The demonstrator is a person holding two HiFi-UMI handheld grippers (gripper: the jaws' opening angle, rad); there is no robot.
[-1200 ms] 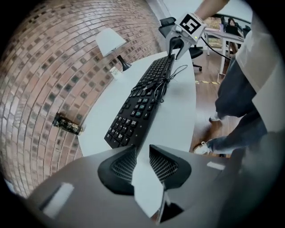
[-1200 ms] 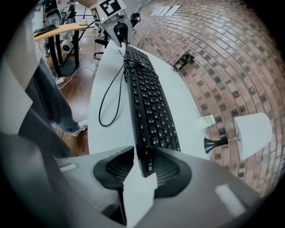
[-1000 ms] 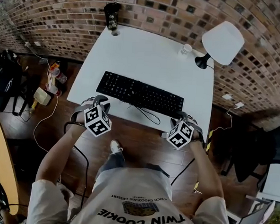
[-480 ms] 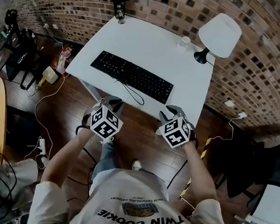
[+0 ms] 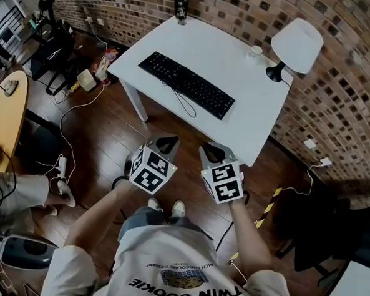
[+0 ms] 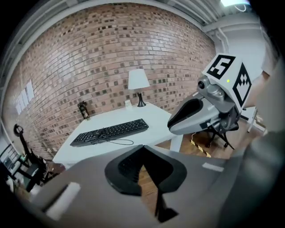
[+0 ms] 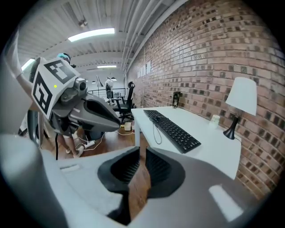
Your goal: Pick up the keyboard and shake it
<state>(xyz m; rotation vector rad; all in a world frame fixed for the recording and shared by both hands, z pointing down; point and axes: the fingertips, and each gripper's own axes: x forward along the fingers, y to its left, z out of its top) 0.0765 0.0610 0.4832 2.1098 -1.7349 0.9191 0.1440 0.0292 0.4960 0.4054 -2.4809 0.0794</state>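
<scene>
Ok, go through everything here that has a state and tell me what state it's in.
keyboard: lying flat on the table, untouched
left hand-held gripper: shut, empty, short of the table
right hand-held gripper: jaws closing, narrow gap, nothing between them
lamp: upright at the table corner
cup: upright beside the lamp

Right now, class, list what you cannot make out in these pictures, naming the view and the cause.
- Keyboard key legends: too small in every view.
- Dark container at the table's far corner: label too small, head view.
- Lamp stem: hidden under its shade, head view.
- Person at the left edge, head view: cut off by the frame.
</scene>
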